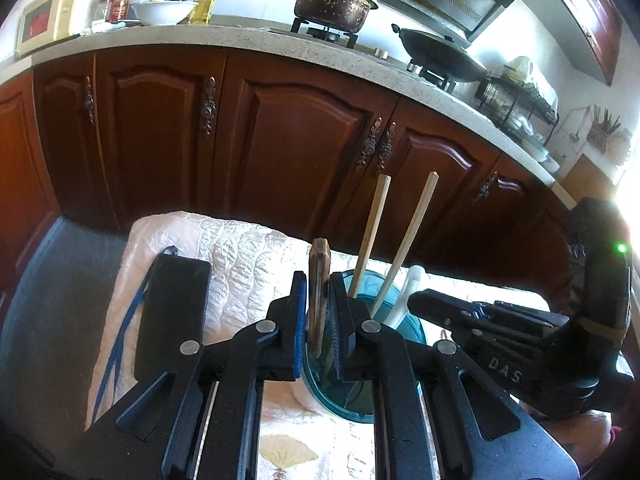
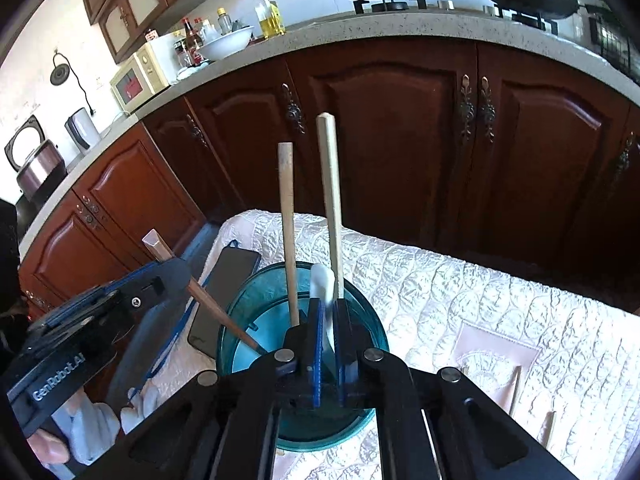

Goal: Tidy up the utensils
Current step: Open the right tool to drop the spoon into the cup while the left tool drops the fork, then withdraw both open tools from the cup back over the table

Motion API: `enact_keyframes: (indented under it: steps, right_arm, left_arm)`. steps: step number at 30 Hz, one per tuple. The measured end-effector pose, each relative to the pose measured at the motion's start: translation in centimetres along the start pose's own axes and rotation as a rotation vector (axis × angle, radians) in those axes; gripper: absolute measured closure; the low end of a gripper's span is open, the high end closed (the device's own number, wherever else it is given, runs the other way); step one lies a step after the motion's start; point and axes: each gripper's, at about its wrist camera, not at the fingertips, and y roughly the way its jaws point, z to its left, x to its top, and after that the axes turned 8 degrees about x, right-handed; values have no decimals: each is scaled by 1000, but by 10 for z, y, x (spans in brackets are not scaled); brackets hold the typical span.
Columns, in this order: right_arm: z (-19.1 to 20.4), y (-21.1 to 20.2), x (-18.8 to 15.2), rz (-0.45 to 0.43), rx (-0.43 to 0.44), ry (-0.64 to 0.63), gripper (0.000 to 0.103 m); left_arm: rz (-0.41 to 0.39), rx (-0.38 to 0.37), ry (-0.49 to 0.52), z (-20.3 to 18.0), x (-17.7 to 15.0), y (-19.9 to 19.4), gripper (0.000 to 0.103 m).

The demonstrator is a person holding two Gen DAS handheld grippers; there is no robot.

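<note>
A teal translucent cup [image 2: 240, 320] stands on a white quilted cloth [image 2: 440, 288]. Two pale wooden sticks [image 2: 289, 232] [image 2: 332, 200] stand upright in it. My right gripper [image 2: 328, 308] is shut on a white utensil [image 2: 323, 284] right over the cup's near side. My left gripper [image 1: 318, 284] is shut on a brown wooden utensil [image 1: 319, 300]. In the right wrist view that brown utensil [image 2: 208, 296] slants down with its lower end inside the cup. The left wrist view shows the cup [image 1: 360, 400] under the jaws and the right gripper [image 1: 416, 300] beside it.
A flat black device [image 1: 172, 312] with a blue strap lies on the cloth left of the cup. Dark wooden cabinet doors [image 1: 304, 140] rise just behind the cloth. Above them a stone counter [image 1: 240, 40] carries a pot, a wok, bottles and a bowl.
</note>
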Motion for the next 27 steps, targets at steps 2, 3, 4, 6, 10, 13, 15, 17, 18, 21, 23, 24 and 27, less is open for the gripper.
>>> enact_keyframes:
  steps: [2,3,4,6,10,13,15,17,18,21,23,24,27]
  right_arm:
    - [0,-2,-3,1,-3,-1,85]
    - [-1,-3,-5,0,0,2,76]
    - [-1,-4,-7,-3,3,5,71]
    - [-1,-7,-11,-4,6,7,71]
    - [1,-12,-17,1,8,10,70]
    - [3,-19,-19,-11,5,8,66]
    - [3,-25,-21,-20,0,5,64]
    - [3,-30,-24,-27,-7,6,63]
    - [3,-34,-25,-31,-12,7,62]
    - [2,-43,-30,-41,-28,4,61]
    - [1,-49,-34,-46,-37,3,60]
    - [0,-53,-36,-48,-39,4,60]
    - [-2,-63,-41,-54,-46,7,60]
  left_arm:
    - [3,0,-2,-1,-1,0,93]
    - [7,1,2,-1,-2,0,90]
    - [8,1,6,-2,-3,0,86]
    - [6,4,13,-4,-4,-1,79]
    - [-5,-5,15,-5,-6,-9,68]
    - [-16,4,18,-7,-7,-15,59]
    - [-19,8,19,-8,-8,-19,53]
    - [-26,10,20,-9,-9,-24,49]
    - [-32,11,23,-10,-10,-28,48]
    - [-52,22,39,-13,-12,-37,48]
    - [-65,31,51,-16,-12,-42,48]
    - [-75,38,59,-18,-13,-46,48]
    - [-98,42,79,-25,-17,-55,48]
